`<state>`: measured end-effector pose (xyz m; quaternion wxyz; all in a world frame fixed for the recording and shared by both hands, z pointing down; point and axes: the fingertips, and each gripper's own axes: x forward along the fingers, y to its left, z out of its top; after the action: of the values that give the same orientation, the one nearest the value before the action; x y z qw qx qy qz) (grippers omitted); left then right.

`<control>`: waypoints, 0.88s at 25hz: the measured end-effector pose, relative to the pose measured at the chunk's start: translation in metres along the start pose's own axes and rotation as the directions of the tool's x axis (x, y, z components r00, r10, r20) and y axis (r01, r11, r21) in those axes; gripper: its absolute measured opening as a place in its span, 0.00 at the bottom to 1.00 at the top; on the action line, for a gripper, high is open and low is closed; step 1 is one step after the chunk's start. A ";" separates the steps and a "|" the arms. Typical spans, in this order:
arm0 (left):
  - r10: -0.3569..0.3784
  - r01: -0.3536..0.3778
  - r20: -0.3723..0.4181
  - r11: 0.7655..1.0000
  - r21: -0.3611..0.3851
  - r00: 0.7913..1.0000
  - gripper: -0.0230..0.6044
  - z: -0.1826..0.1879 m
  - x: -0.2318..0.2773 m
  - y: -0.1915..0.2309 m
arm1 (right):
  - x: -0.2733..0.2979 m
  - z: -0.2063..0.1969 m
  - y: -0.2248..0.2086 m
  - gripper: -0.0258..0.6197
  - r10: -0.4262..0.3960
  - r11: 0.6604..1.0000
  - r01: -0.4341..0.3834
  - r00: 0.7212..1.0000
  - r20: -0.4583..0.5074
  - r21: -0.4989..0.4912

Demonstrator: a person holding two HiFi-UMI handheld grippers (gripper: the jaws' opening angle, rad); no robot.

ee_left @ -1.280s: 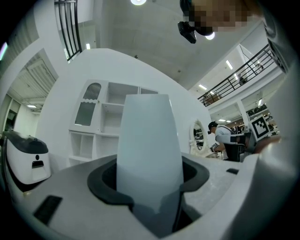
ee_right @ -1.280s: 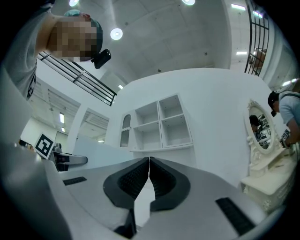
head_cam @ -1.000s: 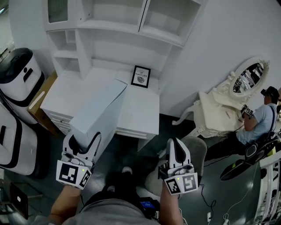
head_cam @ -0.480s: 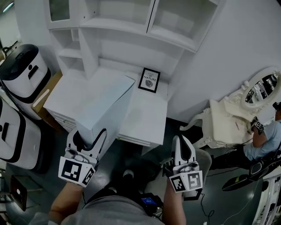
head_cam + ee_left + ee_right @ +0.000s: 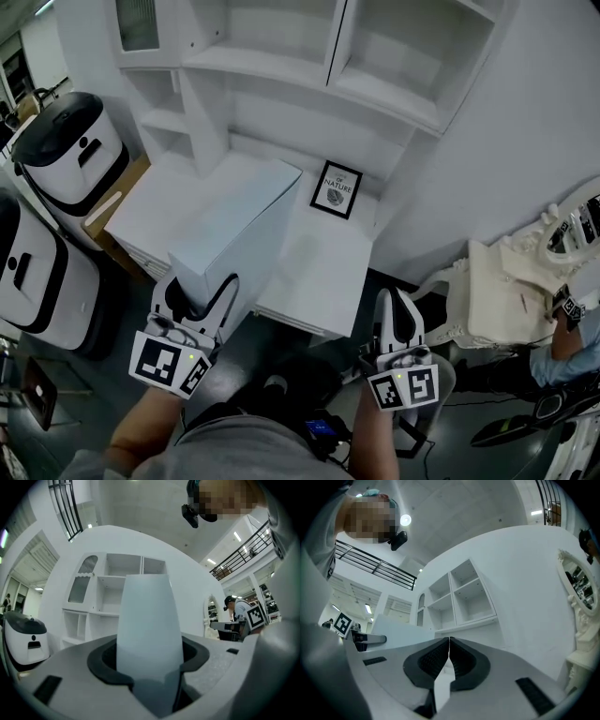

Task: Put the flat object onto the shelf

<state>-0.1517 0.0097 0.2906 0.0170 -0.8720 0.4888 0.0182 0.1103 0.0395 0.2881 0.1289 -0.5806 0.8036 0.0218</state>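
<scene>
The flat object is a large flat white box (image 5: pixel 239 225), held out over the front of the white desk (image 5: pixel 323 272) and pointing toward the shelf unit (image 5: pixel 281 70). My left gripper (image 5: pixel 197 298) is shut on the box's near end; in the left gripper view the box (image 5: pixel 149 630) fills the gap between the dark pads (image 5: pixel 101 660). My right gripper (image 5: pixel 394 317) hangs to the right, in front of the desk edge, shut with nothing in it; in the right gripper view its gripper (image 5: pixel 449 652) has the pads meeting at the tips.
A framed print (image 5: pixel 337 188) leans against the wall at the back of the desk. Two white rounded machines (image 5: pixel 70 150) stand at the left. An ornate white vanity (image 5: pixel 506 291) and a seated person (image 5: pixel 574 328) are at the right. Dark floor lies below.
Both grippers and the box have moved forward toward the desk and shelf unit, which now sit nearer and lower in the head view. The grip on the box is unchanged.
</scene>
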 end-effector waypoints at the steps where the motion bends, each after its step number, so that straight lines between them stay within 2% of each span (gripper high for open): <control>1: 0.007 -0.007 0.000 1.000 0.004 1.000 0.46 0.000 0.004 -0.001 | 0.003 0.000 -0.005 0.08 0.005 1.000 -0.005 1.000 0.002 0.005; 12: 0.048 -0.048 0.002 0.999 0.007 0.999 0.46 0.004 0.024 -0.006 | 0.031 0.000 -0.016 0.08 0.072 0.997 -0.073 0.997 0.018 0.029; 22: 0.037 -0.037 -0.004 0.999 -0.011 0.999 0.46 -0.006 0.048 0.000 | 0.045 -0.002 -0.030 0.08 0.067 0.998 -0.067 0.998 0.013 0.015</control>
<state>-0.1271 -0.0315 0.2943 0.0109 -0.8629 0.5049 0.0194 0.1252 -0.0119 0.2827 0.1375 -0.5521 0.8220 0.0234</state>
